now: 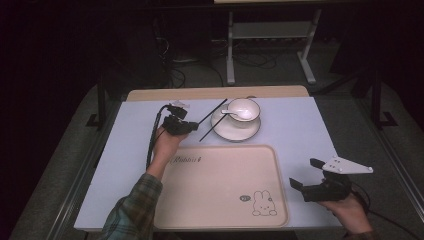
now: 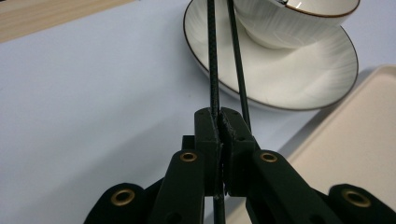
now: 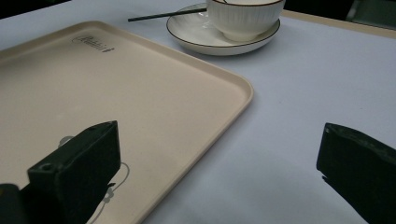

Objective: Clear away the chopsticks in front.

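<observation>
My left gripper [image 1: 186,125] [image 2: 219,116] is shut on the near end of a black chopstick [image 1: 212,111] [image 2: 212,60], which slants up towards the white bowl [image 1: 245,121] [image 2: 280,28]. A second black chopstick [image 1: 212,128] [image 2: 236,60] runs just beside it, its far part over the rim of the white saucer [image 1: 225,133] [image 2: 303,79] under the bowl. A white spoon [image 1: 239,112] lies in the bowl. My right gripper [image 1: 305,173] [image 3: 219,140] is open with nothing between its jaws, at the right edge of the beige tray [image 1: 215,185] [image 3: 93,93].
The tray has a rabbit drawing [image 1: 263,204] at its near right corner and sits on a pale blue table cover [image 1: 300,125]. Saucer [image 3: 196,35] and bowl [image 3: 243,18] stand beyond the tray's far edge. A wooden table strip [image 1: 215,93] runs along the back.
</observation>
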The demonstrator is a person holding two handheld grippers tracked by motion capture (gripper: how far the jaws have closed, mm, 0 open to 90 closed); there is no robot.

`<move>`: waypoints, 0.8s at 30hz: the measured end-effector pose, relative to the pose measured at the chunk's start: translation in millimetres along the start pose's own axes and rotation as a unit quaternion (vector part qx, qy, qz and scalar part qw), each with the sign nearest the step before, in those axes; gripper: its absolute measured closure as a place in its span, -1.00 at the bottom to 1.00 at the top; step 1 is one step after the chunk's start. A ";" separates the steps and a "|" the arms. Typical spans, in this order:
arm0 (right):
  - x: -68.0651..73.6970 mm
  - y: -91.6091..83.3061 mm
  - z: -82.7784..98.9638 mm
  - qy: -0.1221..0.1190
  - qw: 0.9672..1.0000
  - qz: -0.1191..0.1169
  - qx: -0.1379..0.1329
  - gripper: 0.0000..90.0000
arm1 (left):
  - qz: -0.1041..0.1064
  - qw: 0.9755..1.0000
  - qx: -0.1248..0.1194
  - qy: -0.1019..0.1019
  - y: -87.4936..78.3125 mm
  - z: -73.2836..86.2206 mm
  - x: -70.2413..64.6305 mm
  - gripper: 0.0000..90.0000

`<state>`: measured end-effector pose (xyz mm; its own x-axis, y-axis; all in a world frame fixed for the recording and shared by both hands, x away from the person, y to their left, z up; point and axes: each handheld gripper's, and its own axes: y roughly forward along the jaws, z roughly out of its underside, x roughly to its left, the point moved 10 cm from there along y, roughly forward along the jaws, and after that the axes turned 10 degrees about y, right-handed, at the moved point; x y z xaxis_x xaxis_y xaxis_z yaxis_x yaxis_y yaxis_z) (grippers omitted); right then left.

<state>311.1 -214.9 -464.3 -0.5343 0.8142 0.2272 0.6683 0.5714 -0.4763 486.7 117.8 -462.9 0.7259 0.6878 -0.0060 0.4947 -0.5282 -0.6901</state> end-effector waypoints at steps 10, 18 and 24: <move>1.0 0.5 0.4 -0.002 1.000 0.001 0.000 -1.00 | 0.005 1.000 0.002 -0.011 -34.5 30.6 -1.3 0.91; 1.8 0.3 0.9 -0.002 1.000 0.000 0.001 -1.00 | 0.018 1.000 -0.004 -0.012 -57.5 48.5 -17.4 0.91; 2.2 0.1 0.7 -0.003 1.000 0.001 0.001 -1.00 | 0.032 0.999 -0.016 -0.012 -75.8 60.8 -36.7 0.91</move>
<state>309.6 -213.1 -464.4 -0.5368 0.8143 0.2207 0.6683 0.5701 -0.4778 393.5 162.9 -454.3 0.7448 0.6638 -0.0676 0.4628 -0.5868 -0.6644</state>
